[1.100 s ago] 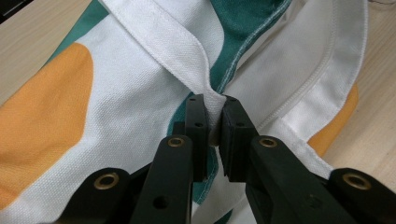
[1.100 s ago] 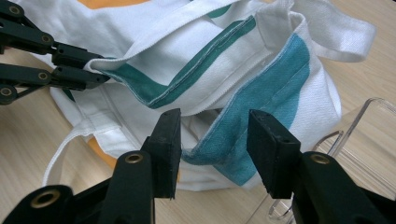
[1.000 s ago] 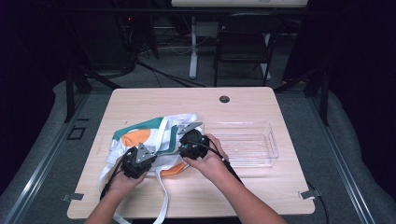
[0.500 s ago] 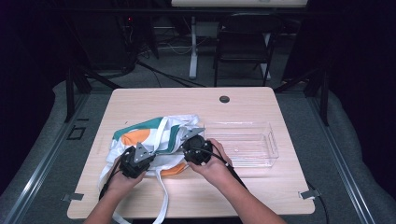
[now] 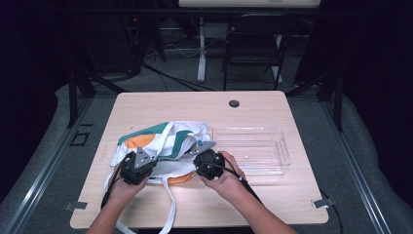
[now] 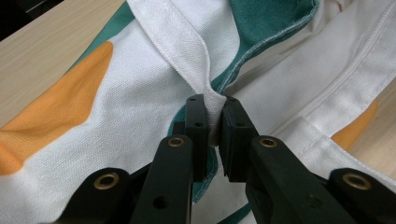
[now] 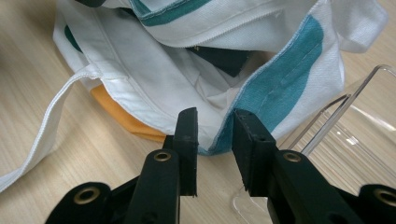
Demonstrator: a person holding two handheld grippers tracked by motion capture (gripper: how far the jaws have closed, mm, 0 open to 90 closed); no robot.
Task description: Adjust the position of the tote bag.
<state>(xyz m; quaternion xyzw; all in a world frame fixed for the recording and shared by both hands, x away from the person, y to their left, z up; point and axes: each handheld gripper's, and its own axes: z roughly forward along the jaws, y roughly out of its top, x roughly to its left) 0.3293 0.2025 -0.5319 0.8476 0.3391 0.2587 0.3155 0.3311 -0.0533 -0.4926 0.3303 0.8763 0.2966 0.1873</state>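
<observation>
White canvas tote bag with orange and teal patches, crumpled on the near left half of the pale wooden counter, mouth turned toward the person. Long white strap trailing off the near edge.

Left gripper on the bag's near left side, held in the left hand. Seen along its own jaws: pressed almost together, pinching a raised fold of the white hem between the pads, teal lining just behind, an orange patch off to the left.

Right gripper at the bag's near right corner, held in the right hand, just beside the clear plastic rectangular tray lying on the right half of the counter. Jaws just been closing, not yet pressed shut: a gap between the pads, with the teal-striped edge of the bag's opening standing in it, close against the right pad; contact with the left pad not seen. Orange underside of the bag and the white strap off to the left of those jaws, the tray's clear wall to the right.

Small black round grommet near the counter's far edge, well apart from the bag.
</observation>
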